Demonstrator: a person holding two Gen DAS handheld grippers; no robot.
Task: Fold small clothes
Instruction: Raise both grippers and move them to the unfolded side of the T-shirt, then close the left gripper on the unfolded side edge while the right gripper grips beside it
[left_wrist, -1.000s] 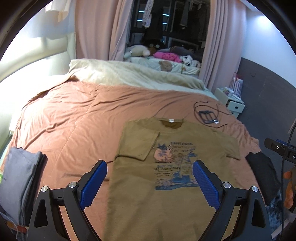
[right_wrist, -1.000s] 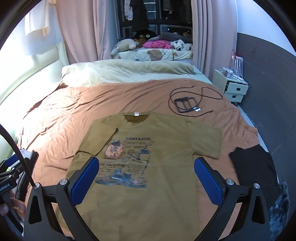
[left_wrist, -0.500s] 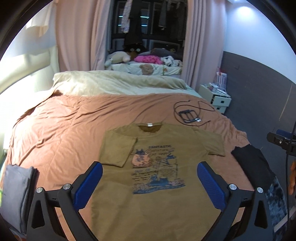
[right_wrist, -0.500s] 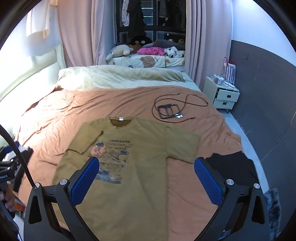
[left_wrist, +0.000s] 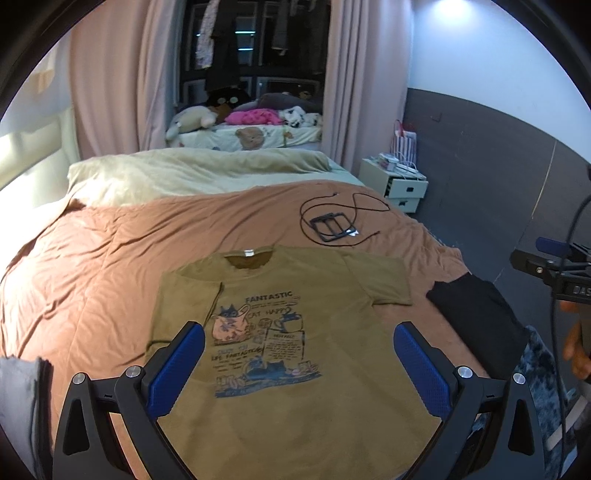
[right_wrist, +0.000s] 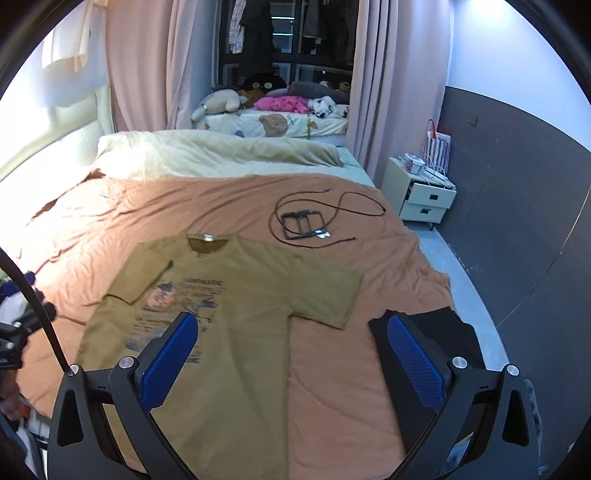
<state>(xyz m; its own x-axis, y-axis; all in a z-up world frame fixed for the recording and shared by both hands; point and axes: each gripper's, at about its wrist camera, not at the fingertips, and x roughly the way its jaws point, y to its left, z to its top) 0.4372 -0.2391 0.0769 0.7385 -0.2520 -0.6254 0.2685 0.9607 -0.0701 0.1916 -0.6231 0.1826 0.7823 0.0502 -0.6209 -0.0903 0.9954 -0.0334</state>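
An olive-brown T-shirt (left_wrist: 332, 387) with a cat print lies flat, front up, on the orange-brown bedspread (left_wrist: 92, 277). One sleeve (left_wrist: 188, 295) is folded inward over the chest, and the other sleeve (left_wrist: 384, 277) lies spread out. My left gripper (left_wrist: 298, 332) hovers open above the shirt's printed middle, with nothing between its blue pads. My right gripper (right_wrist: 291, 323) is also open and empty. It hangs over the shirt's (right_wrist: 251, 288) right side and the bare bedspread beside it.
A black garment (left_wrist: 476, 314) lies at the bed's right edge, under the right gripper's right finger. A grey folded pile (left_wrist: 18, 398) sits at the left. A cable with a black frame (right_wrist: 303, 223) lies beyond the shirt. A cream duvet (left_wrist: 192, 173) and a nightstand (right_wrist: 421, 195) are farther off.
Both grippers drew back and slid right, so the shirt looks smaller and further left. The left view rolled level and its jaws widened a little. The shirt itself has not moved.
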